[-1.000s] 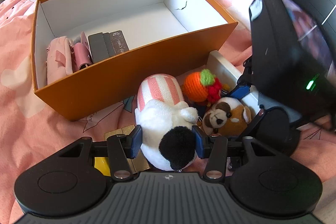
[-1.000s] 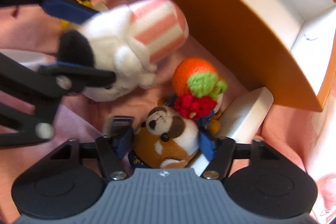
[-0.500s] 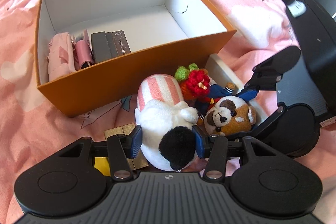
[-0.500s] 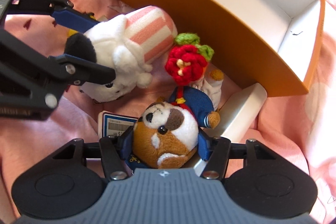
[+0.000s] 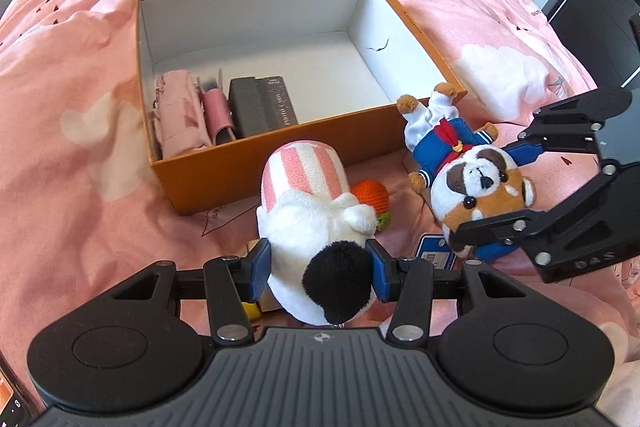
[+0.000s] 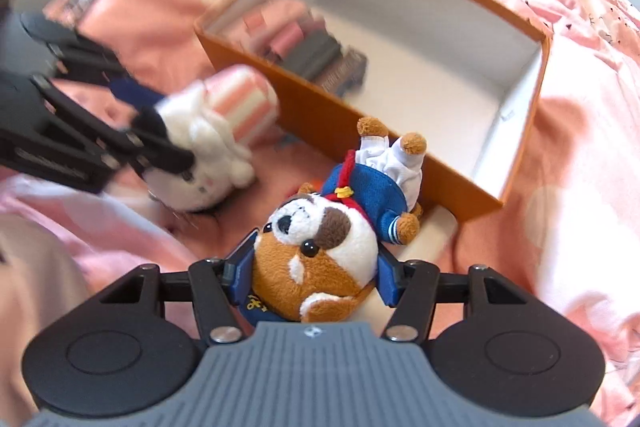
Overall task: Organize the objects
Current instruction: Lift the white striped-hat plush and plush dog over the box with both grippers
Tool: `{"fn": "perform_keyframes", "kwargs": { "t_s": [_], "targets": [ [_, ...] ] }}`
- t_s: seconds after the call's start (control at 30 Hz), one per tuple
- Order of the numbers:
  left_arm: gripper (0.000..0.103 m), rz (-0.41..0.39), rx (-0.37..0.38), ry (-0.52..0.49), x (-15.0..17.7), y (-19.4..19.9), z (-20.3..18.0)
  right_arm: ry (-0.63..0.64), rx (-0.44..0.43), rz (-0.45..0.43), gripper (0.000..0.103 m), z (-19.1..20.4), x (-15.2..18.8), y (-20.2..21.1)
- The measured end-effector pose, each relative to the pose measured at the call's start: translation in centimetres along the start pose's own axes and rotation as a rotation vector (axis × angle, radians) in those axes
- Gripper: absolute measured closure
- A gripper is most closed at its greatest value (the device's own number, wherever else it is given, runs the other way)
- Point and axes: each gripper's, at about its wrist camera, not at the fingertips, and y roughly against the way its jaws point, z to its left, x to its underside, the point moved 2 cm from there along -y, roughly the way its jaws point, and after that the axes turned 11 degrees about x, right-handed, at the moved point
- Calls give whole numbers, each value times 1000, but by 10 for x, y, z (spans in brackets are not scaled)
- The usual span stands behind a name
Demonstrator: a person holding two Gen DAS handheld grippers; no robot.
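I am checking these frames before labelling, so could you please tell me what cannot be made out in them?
- White plush toy: face hidden in the left wrist view; blurred by motion in the right wrist view.
- Yellow item: mostly hidden under the left gripper.
- Blue-edged card: print too small, partly covered by the dog plush.
- Things in the orange box: blurred in the right wrist view.
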Motion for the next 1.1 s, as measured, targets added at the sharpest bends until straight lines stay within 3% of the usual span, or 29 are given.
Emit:
{"fn": "perform_keyframes", "kwargs": {
  "t_s": [0.17, 0.3, 0.67, 0.83, 1.1],
  "targets": [
    [46, 32, 14, 25, 2, -6, 7, -41, -102, -61, 42, 28, 30, 7],
    [45, 49, 32, 87, 4, -8, 18, 5, -114, -77, 42, 63, 11, -35],
    [29, 63, 123, 224, 9, -23, 43, -8, -167, -89, 42, 70, 12, -73],
    [36, 42, 108, 215, 10, -20, 38, -33, -164, -93, 42, 70, 14, -73],
    [40, 3, 74, 119, 4, -2, 14, -90, -176, -123, 42, 62, 23, -52]
  ]
}}
